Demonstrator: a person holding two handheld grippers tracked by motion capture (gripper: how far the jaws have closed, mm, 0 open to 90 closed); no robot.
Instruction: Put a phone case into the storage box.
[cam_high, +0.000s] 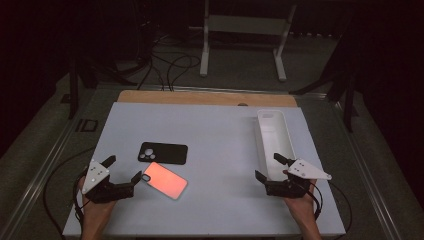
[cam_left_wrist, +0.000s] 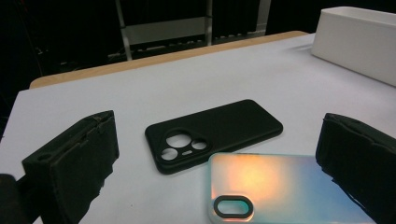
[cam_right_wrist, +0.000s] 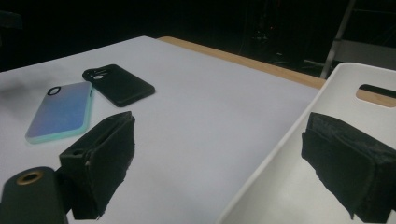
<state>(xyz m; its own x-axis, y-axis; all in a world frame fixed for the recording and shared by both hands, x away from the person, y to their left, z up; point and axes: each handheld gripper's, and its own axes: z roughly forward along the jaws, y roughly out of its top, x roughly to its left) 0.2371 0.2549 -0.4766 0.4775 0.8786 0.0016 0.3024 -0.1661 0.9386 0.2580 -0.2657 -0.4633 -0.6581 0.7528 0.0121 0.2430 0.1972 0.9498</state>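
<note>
The room around my white table (cam_high: 220, 135) is dark, with cables and a metal stand barely legible beyond the far edge. My left hand-held gripper (cam_high: 122, 172) is spread wide and holds nothing, with the iridescent phone case (cam_high: 165, 180) just ahead, its corner cut off in the left gripper view. The black phone case (cam_high: 163, 152) lies just behind it. I can read no brand on either. My right hand-held gripper (cam_high: 269, 167) is wide open and empty, straddling the near wall of the white tray (cam_high: 260, 132).

Dark room, white frame (cam_high: 243, 30) (cables (cam_high: 167, 65) nearby)
</note>
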